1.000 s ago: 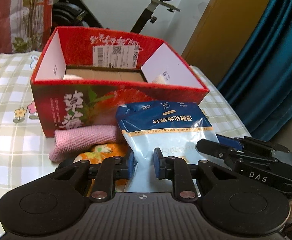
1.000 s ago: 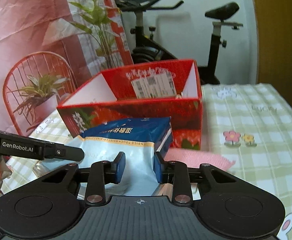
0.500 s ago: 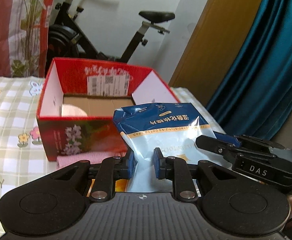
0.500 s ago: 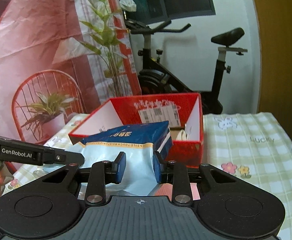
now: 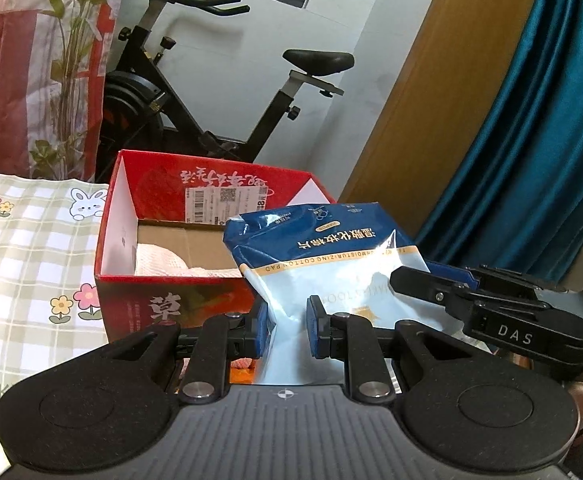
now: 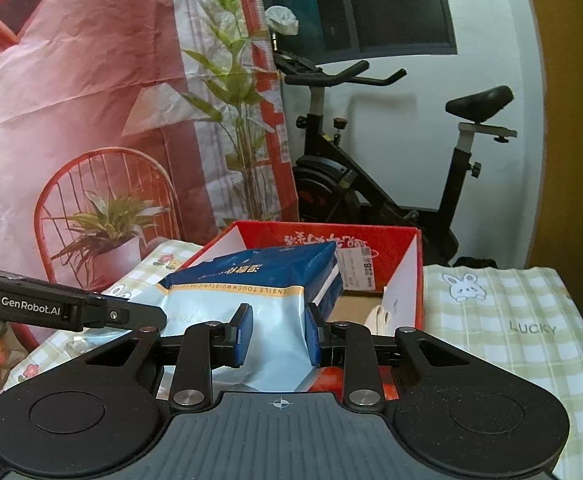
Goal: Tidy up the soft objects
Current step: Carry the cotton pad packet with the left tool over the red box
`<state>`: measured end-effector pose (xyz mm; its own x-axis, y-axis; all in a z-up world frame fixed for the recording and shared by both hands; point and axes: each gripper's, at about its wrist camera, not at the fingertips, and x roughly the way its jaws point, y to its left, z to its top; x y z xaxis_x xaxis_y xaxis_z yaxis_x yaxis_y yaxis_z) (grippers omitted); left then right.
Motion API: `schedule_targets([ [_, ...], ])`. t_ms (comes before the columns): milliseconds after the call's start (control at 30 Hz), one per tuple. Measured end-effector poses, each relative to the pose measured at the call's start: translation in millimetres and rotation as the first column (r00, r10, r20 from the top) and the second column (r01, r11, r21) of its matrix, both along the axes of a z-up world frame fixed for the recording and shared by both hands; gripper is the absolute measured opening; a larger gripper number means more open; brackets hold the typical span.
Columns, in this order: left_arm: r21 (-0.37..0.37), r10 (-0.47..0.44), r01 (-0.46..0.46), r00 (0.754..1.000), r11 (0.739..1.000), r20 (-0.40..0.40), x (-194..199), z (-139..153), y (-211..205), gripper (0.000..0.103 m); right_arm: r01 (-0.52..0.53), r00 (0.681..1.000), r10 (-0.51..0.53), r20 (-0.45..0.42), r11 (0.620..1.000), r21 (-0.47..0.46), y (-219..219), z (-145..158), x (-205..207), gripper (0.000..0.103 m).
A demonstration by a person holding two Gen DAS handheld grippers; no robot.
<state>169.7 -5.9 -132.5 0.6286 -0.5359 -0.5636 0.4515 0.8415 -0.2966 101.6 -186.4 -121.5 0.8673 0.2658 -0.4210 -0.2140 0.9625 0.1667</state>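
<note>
A checked cloth with flowers and rabbits covers the bench [image 5: 31, 248], whose near part is cut off behind the gripper bodies in both views. Beyond it stands an exercise bike [image 6: 391, 168] against a white wall, its lower frame hidden by the red cardboard box [image 5: 119, 248] that sits open on the bench. Inside the box a pale knitted item [image 5: 159, 260] lies on the brown floor; only part of it shows, and what it is cannot be made out. In front of the box, raised above the bench, is the blue and white cotton pad pack [image 5: 331, 264], upside down so its print reads inverted. The left hand-held gripper [image 5: 287, 326] pinches the pack's lower left edge between its blue pads, and the right hand-held gripper [image 6: 277, 334] is closed on the lower edge at the other side; the pack's bottom is hidden behind both. Below the left fingers a scrap of pink cloth [image 5: 243, 363] and something orange peek out, mostly covered. A person's fingertips show dimly at the far left of the right view.
</note>
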Motion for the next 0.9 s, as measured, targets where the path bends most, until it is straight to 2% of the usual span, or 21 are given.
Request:
schedule_targets([
  [367,0.004,0.018,-0.019,1.000,1.000,0.014,32.3,7.7,0.2,0.021,-0.038,0.999,0.038,-0.015,0.999,-0.021,-2.8,4.2,46.1,0.026],
  [667,0.031,0.022,-0.022,1.000,0.999,0.004,66.5,7.8,-2.8,0.021,-0.067,0.997,0.065,-0.036,0.997,-0.049,-5.9,4.5,89.9,0.026],
  [900,0.023,0.036,-0.036,0.999,0.999,-0.018,89.2,5.6,-1.3,0.021,-0.088,0.994,0.085,-0.069,0.995,-0.049,-6.6,0.4,122.2,0.026],
])
